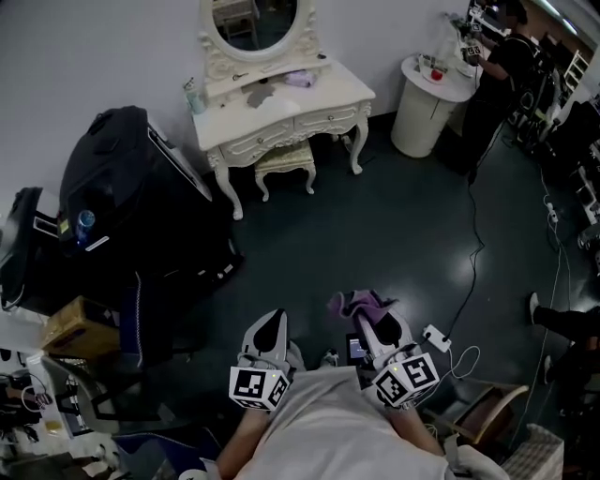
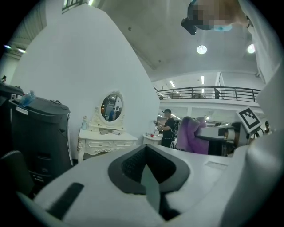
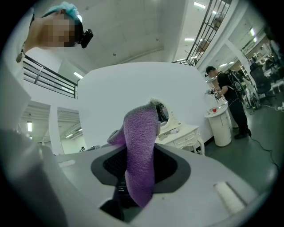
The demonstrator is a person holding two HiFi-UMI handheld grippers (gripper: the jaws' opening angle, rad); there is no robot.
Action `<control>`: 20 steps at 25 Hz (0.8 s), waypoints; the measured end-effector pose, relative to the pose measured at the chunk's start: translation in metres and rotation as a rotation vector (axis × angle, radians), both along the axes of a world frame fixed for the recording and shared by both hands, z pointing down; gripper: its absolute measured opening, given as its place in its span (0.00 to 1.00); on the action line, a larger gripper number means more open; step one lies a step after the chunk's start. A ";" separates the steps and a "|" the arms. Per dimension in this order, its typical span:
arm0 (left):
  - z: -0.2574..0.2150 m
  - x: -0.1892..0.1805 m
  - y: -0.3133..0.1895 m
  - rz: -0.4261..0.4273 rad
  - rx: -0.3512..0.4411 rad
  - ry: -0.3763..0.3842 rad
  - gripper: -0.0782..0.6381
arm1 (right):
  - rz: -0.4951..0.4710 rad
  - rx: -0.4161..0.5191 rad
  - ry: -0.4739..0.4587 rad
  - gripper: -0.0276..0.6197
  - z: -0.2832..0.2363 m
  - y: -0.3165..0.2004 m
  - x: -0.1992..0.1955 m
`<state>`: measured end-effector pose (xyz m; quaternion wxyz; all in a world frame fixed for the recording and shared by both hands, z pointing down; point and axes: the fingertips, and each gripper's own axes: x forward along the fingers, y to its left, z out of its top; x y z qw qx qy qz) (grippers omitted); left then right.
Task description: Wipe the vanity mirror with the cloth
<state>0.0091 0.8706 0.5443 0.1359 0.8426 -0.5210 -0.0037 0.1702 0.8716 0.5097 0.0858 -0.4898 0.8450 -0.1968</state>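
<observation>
The oval vanity mirror (image 1: 261,23) stands on a white dressing table (image 1: 323,89) across the room, small in the left gripper view as the vanity mirror (image 2: 110,107). A purple cloth (image 3: 141,155) is pinched in my right gripper (image 1: 374,319), its end sticking up past the jaws; the same cloth (image 1: 361,302) shows in the head view. My left gripper (image 1: 270,330) is held close to my body, shut and empty. Both grippers are far from the mirror.
A white stool (image 1: 286,163) sits under the table. A black bag on a dark case (image 1: 122,187) stands at the left. A person (image 1: 497,80) works at a round white stand (image 1: 427,103) on the right. Cables (image 1: 469,281) trail over the dark floor.
</observation>
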 end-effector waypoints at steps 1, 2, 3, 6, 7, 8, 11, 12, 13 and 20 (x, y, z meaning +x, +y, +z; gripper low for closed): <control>0.000 0.001 0.003 0.000 0.001 0.001 0.11 | 0.000 0.001 0.001 0.27 0.000 0.003 0.000; 0.000 0.002 0.007 -0.002 0.001 0.004 0.11 | -0.002 0.003 0.005 0.27 -0.001 0.005 0.001; 0.002 0.003 0.010 -0.007 0.000 0.007 0.11 | -0.006 0.006 0.010 0.27 0.000 0.008 0.002; 0.006 0.006 0.016 -0.024 -0.003 0.011 0.11 | -0.017 0.014 0.023 0.27 0.002 0.016 0.006; 0.006 0.007 0.017 -0.027 -0.004 0.010 0.11 | -0.014 0.015 0.026 0.28 0.002 0.016 0.007; 0.006 0.007 0.017 -0.029 -0.004 0.009 0.11 | -0.008 0.014 0.028 0.28 0.003 0.016 0.009; 0.000 0.009 0.017 -0.041 -0.003 0.008 0.12 | -0.013 0.006 0.025 0.28 0.001 0.014 0.010; -0.002 0.008 0.016 -0.045 0.000 0.005 0.11 | -0.021 0.004 0.019 0.28 0.001 0.011 0.009; -0.003 0.007 0.015 -0.049 0.004 -0.003 0.11 | -0.027 0.001 0.013 0.28 0.001 0.008 0.008; 0.003 -0.016 -0.028 -0.059 0.002 -0.006 0.11 | -0.008 0.013 0.019 0.28 0.000 -0.037 -0.014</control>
